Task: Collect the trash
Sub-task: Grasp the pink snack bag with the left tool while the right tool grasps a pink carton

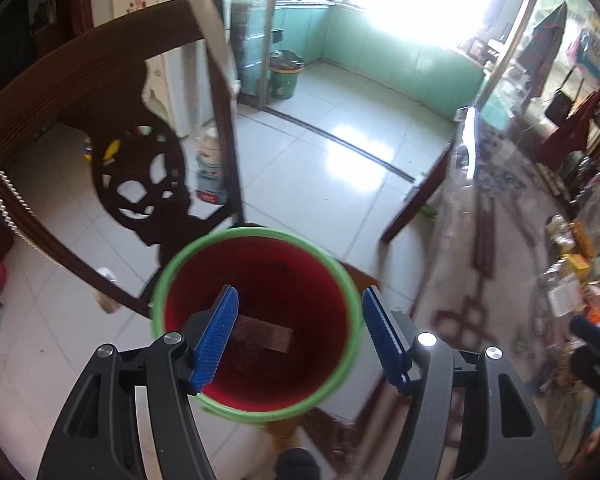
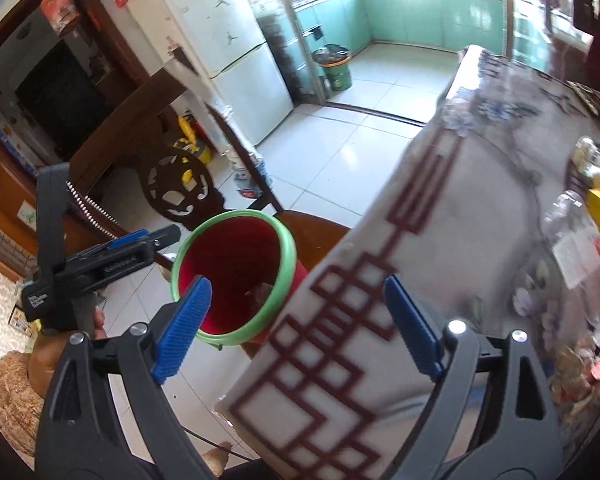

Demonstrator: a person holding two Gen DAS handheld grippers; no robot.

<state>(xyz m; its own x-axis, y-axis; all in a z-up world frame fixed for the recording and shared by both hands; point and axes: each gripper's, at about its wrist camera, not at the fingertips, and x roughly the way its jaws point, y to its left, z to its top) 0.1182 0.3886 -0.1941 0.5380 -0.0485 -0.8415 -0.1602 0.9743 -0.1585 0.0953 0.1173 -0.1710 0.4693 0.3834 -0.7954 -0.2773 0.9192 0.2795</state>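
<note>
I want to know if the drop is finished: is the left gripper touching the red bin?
Apart. The left wrist view shows the left gripper open above the red bin, its pads clear of the rim.

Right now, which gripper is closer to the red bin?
Left. The left gripper hangs open right over the red bin, looking into its mouth. The right gripper, also open, sits off to the side, at the table edge.

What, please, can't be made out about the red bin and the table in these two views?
- Red bin: left wrist view, the brown piece at the bottom is dim and partly behind a blue pad; unidentifiable.
- Table: right wrist view, motion blur smears the packets on it.
- Bin's base: cut off by the rim in both views.
</note>
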